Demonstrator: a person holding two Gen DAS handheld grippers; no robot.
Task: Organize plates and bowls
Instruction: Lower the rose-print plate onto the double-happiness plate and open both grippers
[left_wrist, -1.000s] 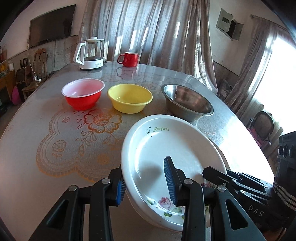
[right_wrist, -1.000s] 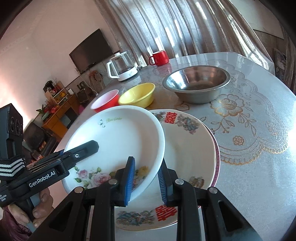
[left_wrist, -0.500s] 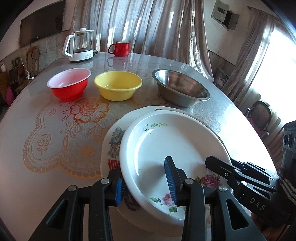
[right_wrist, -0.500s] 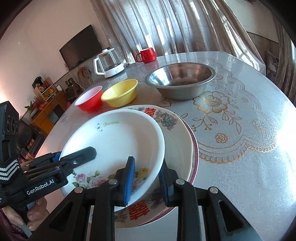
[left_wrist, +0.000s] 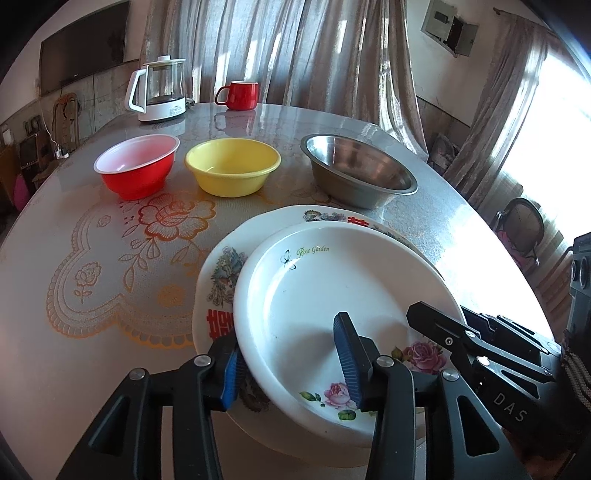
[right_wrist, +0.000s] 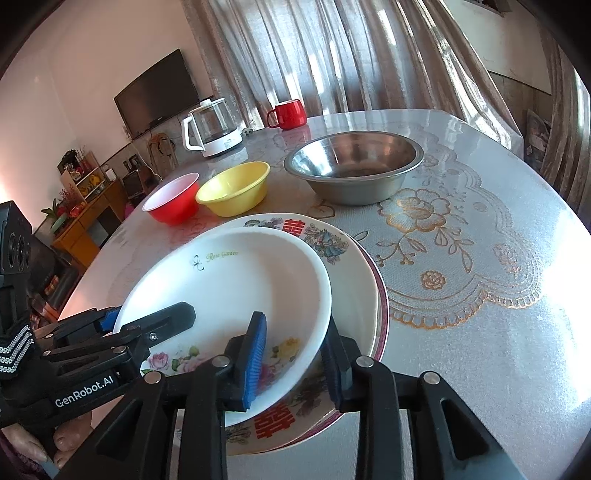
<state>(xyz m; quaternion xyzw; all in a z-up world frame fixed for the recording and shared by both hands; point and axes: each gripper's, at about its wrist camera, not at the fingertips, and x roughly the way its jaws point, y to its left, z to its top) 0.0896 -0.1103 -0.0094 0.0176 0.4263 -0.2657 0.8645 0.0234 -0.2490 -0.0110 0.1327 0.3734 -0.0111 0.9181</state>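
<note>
My white rose-printed deep plate (left_wrist: 332, 295) has come down onto the larger patterned plate (right_wrist: 354, 266) on the table (right_wrist: 480, 295) so they nest, and my left tongs (left_wrist: 291, 363) and right tongs (right_wrist: 293, 354), astride its rim, have just been loosening, no longer pinching.

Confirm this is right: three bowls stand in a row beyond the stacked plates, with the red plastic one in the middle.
Not quite: the yellow plastic bowl is in the middle, between the red plastic bowl and the steel bowl. The left wrist view shows the row clearly.
</note>
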